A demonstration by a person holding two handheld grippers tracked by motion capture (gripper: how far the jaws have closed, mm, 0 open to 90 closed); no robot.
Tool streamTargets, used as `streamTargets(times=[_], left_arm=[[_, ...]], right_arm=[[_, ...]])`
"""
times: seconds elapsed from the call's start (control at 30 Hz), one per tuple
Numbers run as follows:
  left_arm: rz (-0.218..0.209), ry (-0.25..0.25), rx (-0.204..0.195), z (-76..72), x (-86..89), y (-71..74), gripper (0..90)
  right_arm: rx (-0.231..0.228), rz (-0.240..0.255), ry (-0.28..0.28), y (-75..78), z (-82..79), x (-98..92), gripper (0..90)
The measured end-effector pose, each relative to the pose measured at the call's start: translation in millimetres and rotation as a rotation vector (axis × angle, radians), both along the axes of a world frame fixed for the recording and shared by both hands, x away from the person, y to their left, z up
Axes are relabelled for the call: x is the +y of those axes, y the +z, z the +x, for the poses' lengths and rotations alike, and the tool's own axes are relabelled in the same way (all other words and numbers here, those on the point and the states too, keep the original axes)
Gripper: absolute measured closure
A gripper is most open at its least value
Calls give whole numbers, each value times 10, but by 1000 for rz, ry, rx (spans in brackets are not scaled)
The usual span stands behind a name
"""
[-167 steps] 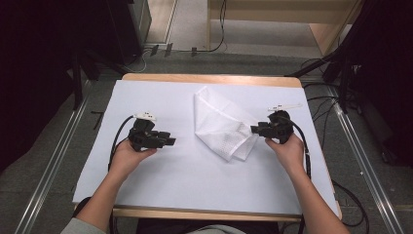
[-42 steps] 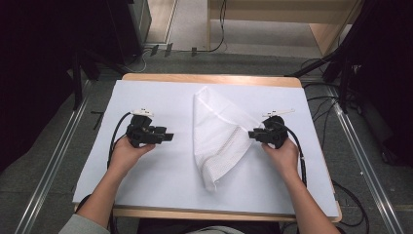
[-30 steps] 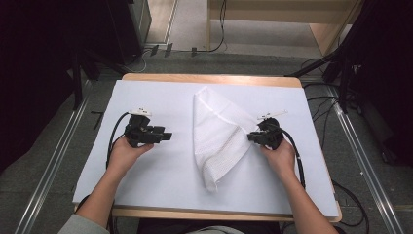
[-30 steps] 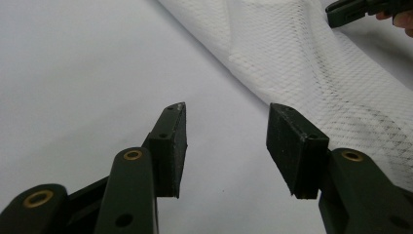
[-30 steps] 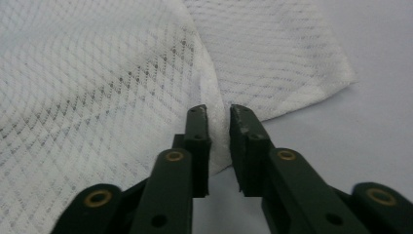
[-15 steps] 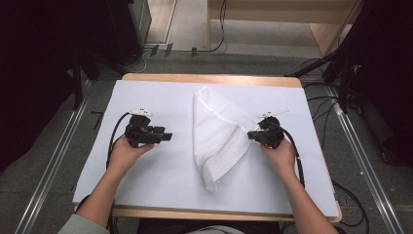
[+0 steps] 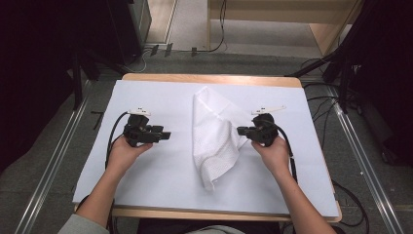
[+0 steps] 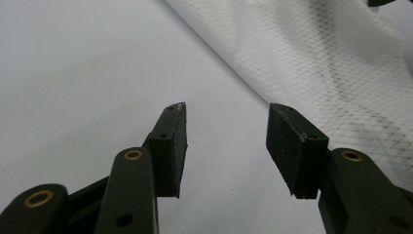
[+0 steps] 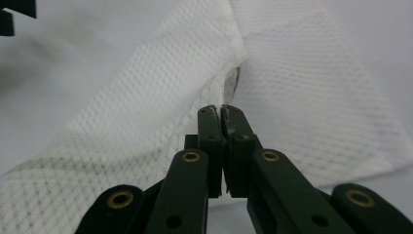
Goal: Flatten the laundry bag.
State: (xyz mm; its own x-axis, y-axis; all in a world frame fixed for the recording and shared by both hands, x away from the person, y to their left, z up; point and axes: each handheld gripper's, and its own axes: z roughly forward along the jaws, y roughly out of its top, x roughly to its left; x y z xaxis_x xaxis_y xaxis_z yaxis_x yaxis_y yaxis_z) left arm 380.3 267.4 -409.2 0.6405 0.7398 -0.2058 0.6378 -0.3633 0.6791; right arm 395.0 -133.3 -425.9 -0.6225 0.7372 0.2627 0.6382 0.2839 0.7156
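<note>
White mesh cloth point(image 7: 216, 136) lies folded in a long strip down the middle of the paper-covered bench point(image 7: 146, 195), between the two hands. The right hand-held gripper point(image 7: 242, 130) touches its right edge; its own view shows the jaws pressed together, pinching a fold of the cloth point(image 9: 146, 122). The left hand-held gripper point(image 7: 165, 135) sits just beside the cloth's left edge, and its view shows the jaws spread apart over bare paper, the cloth point(image 8: 341, 73) beyond them.
</note>
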Motion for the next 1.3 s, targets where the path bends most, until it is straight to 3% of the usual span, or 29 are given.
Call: streamTargets(times=[0.4,0.7,1.3], left_arm=[[-27,7,28,-13,75,4,477],[-32,13,22,-44,141,9,446],[-61,78,2,-144,379,38,431]], right_arm=[[-31,-2,119,176,4,499,892],[-23,3,168,211,58,803,892],[-27,1,274,267,179,1508,893]])
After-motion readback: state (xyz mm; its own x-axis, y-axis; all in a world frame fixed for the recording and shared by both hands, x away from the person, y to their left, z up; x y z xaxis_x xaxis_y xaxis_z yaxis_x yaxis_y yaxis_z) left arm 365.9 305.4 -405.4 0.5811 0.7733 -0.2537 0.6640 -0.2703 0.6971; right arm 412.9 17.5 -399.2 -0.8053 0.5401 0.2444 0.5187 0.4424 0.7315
